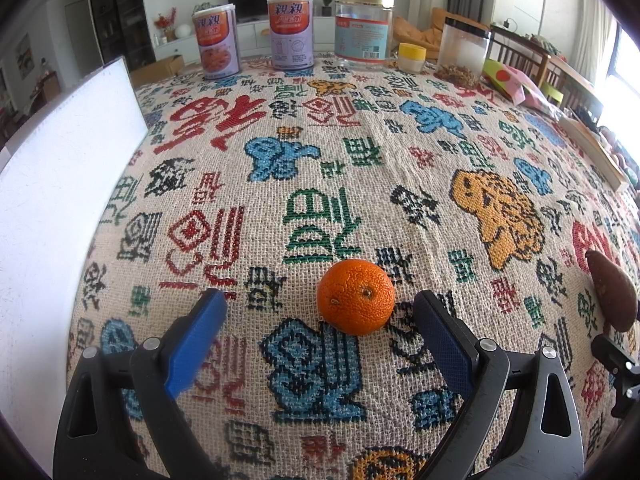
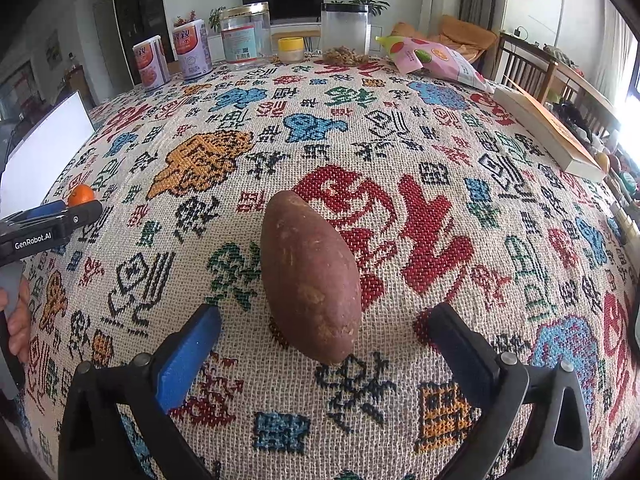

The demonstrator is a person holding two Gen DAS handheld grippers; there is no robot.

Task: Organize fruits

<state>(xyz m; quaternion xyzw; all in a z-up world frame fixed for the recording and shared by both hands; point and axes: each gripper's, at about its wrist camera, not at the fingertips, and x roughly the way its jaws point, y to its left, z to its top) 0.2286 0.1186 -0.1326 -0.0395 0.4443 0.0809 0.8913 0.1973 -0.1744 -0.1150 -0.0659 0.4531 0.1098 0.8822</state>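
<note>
You had barely begun, by the look of it. Your left tool (image 1: 320, 312) stood wide open and empty, the orange (image 1: 355, 297) resting on the patterned desk (image 1: 360, 168) between its fingers, nearer the right one, ungripped. Your right tool (image 2: 324, 332) was likewise spread wide and held nothing, with the sweet potato (image 2: 310, 276) lying lengthwise between its fingers. Both items were still loose; no destination was evident, so gripping and placing seemed left.
</note>
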